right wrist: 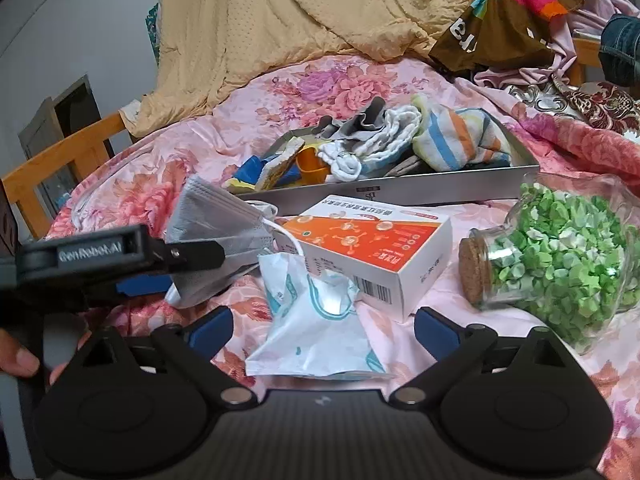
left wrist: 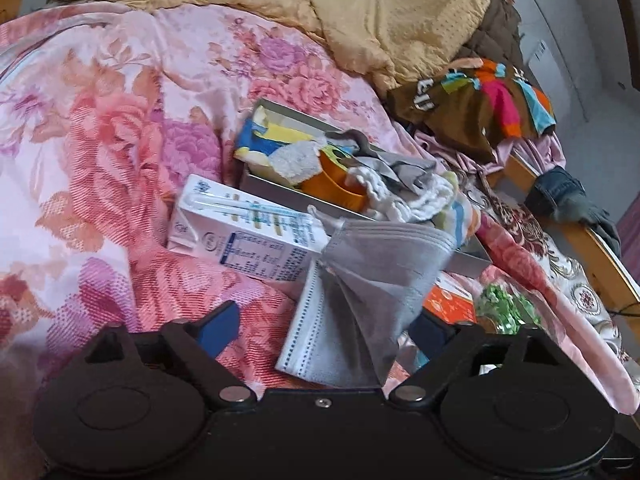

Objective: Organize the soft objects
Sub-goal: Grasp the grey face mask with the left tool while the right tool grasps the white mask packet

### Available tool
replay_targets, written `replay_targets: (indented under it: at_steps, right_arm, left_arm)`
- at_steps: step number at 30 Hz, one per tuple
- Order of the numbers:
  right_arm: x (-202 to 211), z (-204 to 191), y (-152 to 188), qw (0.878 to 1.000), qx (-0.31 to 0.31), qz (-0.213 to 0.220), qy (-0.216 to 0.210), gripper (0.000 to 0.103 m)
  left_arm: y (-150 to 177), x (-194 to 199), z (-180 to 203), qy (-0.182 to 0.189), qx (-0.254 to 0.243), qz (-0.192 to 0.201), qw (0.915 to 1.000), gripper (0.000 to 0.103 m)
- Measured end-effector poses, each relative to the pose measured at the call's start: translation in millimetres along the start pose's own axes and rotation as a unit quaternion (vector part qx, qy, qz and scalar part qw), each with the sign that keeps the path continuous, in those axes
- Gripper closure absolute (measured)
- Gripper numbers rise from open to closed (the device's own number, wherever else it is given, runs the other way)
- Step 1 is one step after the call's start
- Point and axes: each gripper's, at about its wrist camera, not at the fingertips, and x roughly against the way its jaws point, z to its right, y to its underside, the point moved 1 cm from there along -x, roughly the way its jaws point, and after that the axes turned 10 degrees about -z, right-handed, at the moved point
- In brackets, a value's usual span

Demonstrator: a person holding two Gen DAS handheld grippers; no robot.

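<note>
A grey face mask (left wrist: 372, 280) lies between the spread blue fingers of my left gripper (left wrist: 328, 328); the jaws are open and do not pinch it. The same mask (right wrist: 216, 232) shows in the right wrist view beside the left gripper's arm (right wrist: 120, 260). A metal tray (right wrist: 400, 192) on the bed holds socks (right wrist: 368, 144), a striped cloth (right wrist: 460, 140) and an orange cup (right wrist: 312, 168). It also shows in the left wrist view (left wrist: 280, 196). My right gripper (right wrist: 320, 332) is open over a white plastic wrapper (right wrist: 316, 328).
A white milk carton (left wrist: 240, 232) lies left of the tray. An orange and white medicine box (right wrist: 368, 256) and a corked glass jar of green paper stars (right wrist: 560, 252) lie in front of it. A tan quilt (left wrist: 320, 0) and piled clothes (left wrist: 480, 100) sit behind.
</note>
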Motion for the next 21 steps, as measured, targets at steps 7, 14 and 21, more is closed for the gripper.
replay_targets:
  at_steps: [7,14,21]
  right_arm:
    - [-5,-1,0,1.000,-0.006,-0.012,-0.004,0.015]
    - [-7,3,2,0.999,-0.025,-0.020,-0.013,0.020]
    - [-9,4,3,0.999,-0.037,-0.024,-0.017,0.034]
  left_arm:
    - [9,-2,2,-0.006,-0.025,0.001,0.9997,0.052]
    - [21,-7,2,-0.012,-0.053,0.005,0.9985,0.054]
    - [26,-7,4,-0.019,-0.065,0.020,0.9975,0.057]
